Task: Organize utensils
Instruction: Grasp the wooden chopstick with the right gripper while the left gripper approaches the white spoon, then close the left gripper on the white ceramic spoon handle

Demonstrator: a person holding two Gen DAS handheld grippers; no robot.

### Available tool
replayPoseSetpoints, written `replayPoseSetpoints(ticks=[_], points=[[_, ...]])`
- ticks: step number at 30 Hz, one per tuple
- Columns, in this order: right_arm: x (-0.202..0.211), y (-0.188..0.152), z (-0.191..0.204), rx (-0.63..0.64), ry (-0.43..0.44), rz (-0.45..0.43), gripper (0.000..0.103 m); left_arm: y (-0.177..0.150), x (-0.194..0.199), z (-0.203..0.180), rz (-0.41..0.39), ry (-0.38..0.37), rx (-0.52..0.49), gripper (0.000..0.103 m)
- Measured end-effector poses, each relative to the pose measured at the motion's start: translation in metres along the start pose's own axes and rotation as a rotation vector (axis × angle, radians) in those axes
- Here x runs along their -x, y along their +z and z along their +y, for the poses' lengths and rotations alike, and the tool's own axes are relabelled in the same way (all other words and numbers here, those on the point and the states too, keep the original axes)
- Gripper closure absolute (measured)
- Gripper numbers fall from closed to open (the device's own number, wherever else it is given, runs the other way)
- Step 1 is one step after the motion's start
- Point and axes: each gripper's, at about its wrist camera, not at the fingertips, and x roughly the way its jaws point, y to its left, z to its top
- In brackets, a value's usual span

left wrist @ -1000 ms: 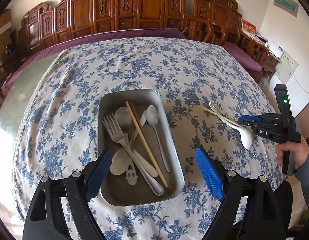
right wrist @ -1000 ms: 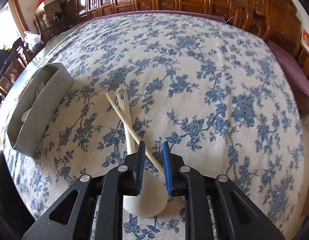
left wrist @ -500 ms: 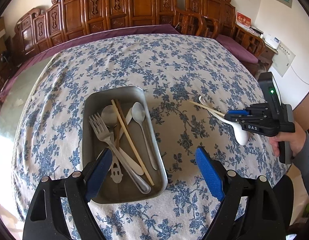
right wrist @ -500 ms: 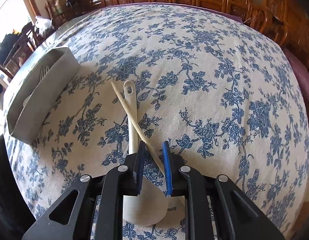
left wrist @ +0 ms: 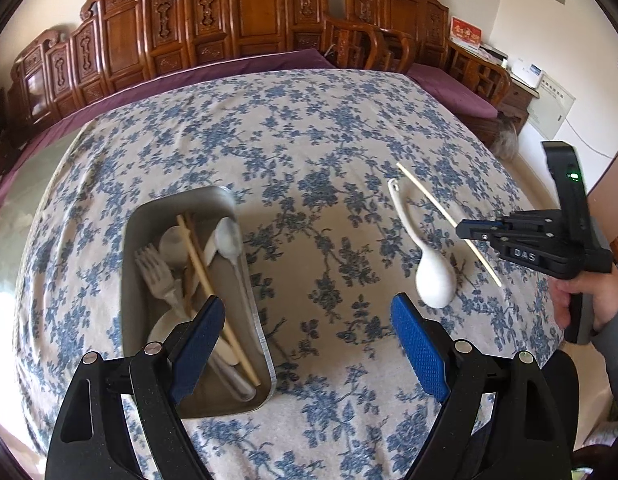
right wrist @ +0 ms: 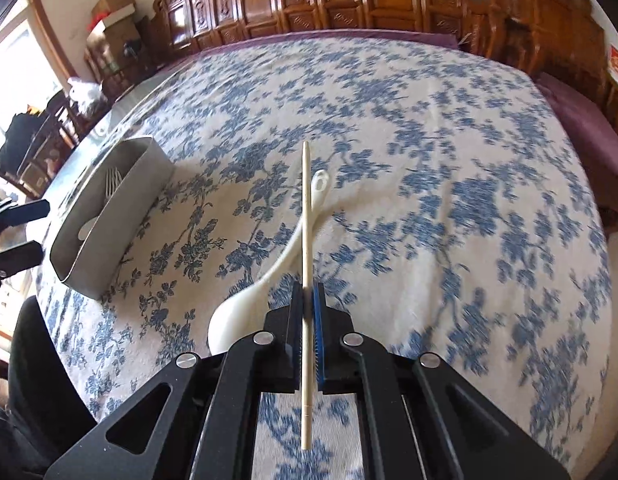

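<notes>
My right gripper (right wrist: 307, 300) (left wrist: 463, 230) is shut on a wooden chopstick (right wrist: 307, 216) (left wrist: 433, 204), lifted clear of the flowered tablecloth. Just beneath it a white ceramic spoon (right wrist: 269, 276) (left wrist: 427, 268) lies on the cloth. At the left stands a metal tray (left wrist: 261, 336) (right wrist: 121, 216) holding a fork (left wrist: 157, 272), several spoons and another chopstick (left wrist: 207, 280). My left gripper (left wrist: 305, 340) hangs open over the cloth near the tray's right rim, with nothing between its blue pads.
Carved wooden chairs (left wrist: 245, 24) and purple cushions ring the far side of the table. A person's hand (left wrist: 589, 296) holds the right gripper at the table's right edge. Cardboard boxes (right wrist: 113, 4) stand in the far left corner.
The right gripper closed on the chopstick and raised it off the spoon. The left gripper slid right, so the tray now sits further left in its view.
</notes>
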Motion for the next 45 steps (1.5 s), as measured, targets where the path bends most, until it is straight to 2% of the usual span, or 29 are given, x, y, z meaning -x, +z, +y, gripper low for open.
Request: replayPoseSetpoints(ticks=[8, 17, 20, 27, 30, 37, 40, 45], points=[[0.023, -0.029, -0.004, -0.043, -0.043, -0.039, 0.097, 0.007, -0.022, -0.029, 0.024, -0.031, -0.036, 0.021], [0.027, -0.06, -0.009, -0.081, -0.078, -0.047, 0.097, 0.021, -0.054, -0.058, 0.066, -0.074, -0.052, 0.021], [0.03, -0.064, -0.013, -0.099, -0.08, -0.057, 0.097, 0.027, -0.063, -0.067, 0.07, -0.1, -0.059, 0.021], [0.04, -0.067, -0.02, -0.12, -0.072, -0.079, 0.097, 0.042, -0.087, -0.089, 0.085, -0.103, -0.078, 0.022], [0.043, -0.067, -0.022, -0.131, -0.067, -0.088, 0.097, 0.047, -0.102, -0.098, 0.121, -0.103, -0.09, 0.029], [0.043, -0.068, -0.024, -0.141, -0.07, -0.091, 0.097, 0.052, -0.133, -0.104, 0.204, -0.081, -0.071, 0.035], [0.044, -0.068, -0.024, -0.147, -0.073, -0.096, 0.097, 0.052, -0.143, -0.105, 0.235, -0.081, -0.064, 0.043], [0.044, -0.069, -0.024, -0.148, -0.072, -0.098, 0.097, 0.051, -0.153, -0.105, 0.269, -0.096, -0.054, 0.052]])
